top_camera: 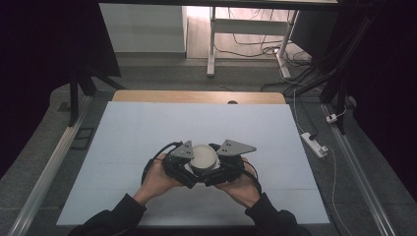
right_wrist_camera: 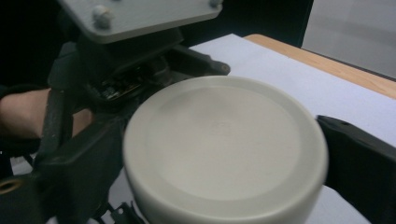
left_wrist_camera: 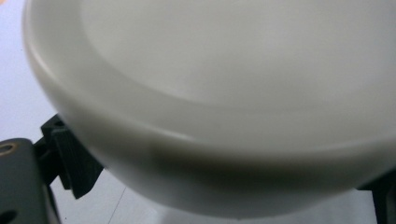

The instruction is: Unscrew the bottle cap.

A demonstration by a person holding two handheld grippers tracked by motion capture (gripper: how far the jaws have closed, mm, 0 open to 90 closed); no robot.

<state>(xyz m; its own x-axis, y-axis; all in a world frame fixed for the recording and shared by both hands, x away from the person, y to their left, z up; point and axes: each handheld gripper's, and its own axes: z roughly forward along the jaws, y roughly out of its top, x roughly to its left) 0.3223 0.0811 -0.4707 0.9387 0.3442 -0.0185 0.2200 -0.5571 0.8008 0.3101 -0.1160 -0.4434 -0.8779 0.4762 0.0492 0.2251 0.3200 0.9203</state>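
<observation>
In the high view, a white sheet (top_camera: 147,128) is seen spread over a wooden table (top_camera: 196,96), whose bare edge shows along the upper middle of the frame. At lower centre, slightly left, the left hand (top_camera: 155,178) is seen entering from the bottom edge, and the left gripper (top_camera: 189,169) is held in it with its grey three-cornered plate turned upward. Directly to its right, at the centre of the lower half, a round white lid (top_camera: 203,156) is seen between the two tools. Further right, the right gripper (top_camera: 216,172) is carried by the right hand (top_camera: 242,184), and a black cable is looped around each hand.

In the left gripper view, the round white lid (left_wrist_camera: 224,102) is shown very close, with one ridged black finger (left_wrist_camera: 70,158) pressed at its lower left rim; the other jaw is glimpsed at the lower right corner, so the lid is gripped between them.

In the right gripper view, the left gripper (right_wrist_camera: 116,79) is seen in the upper left, the round white lid (right_wrist_camera: 224,144) at centre, and the right tool's own jaws are set against the lid's left and right sides, clamped on it. The lid is thus held by both claws just above the sheet.
</observation>
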